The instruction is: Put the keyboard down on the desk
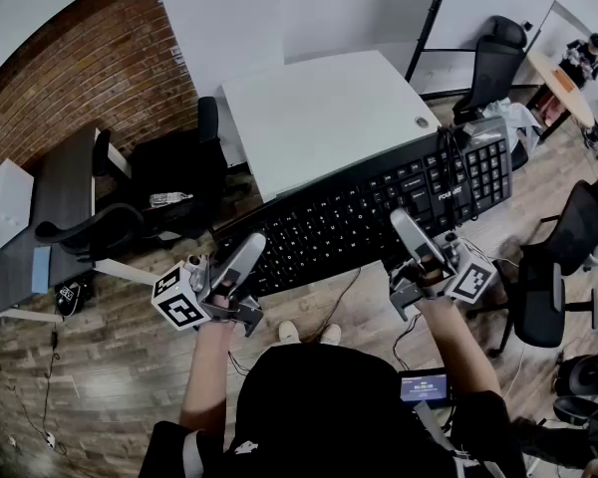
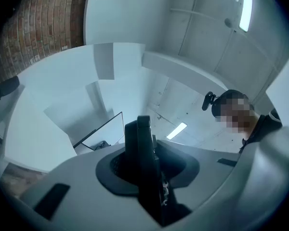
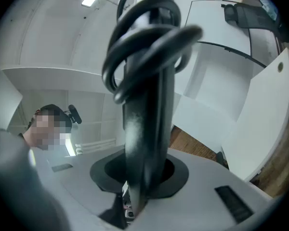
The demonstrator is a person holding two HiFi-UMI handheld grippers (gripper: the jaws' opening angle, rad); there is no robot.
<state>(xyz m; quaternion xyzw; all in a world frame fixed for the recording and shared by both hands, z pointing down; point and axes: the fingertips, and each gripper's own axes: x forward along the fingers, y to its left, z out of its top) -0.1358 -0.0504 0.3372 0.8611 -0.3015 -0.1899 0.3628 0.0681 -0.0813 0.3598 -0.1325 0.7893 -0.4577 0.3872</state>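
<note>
Keyboard (image 1: pixel 379 202) pinched edgewise in narrowly parted left tool (image 1: pixel 241 259) and right tool (image 1: pixel 411 229).

White desk (image 1: pixel 319 118): small round disc (image 1: pixel 422 122) sits on it near the right edge. Wood-plank floor (image 1: pixel 130 396) carries black office chairs (image 1: pixel 169 177) left and right of the desk, and a thin cable (image 1: pixel 50 386) at far left.

right gripper (image 3: pixel 140 174) clamping keyboard (image 3: pixel 151 100), coiled cable (image 3: pixel 116 57) above
</note>
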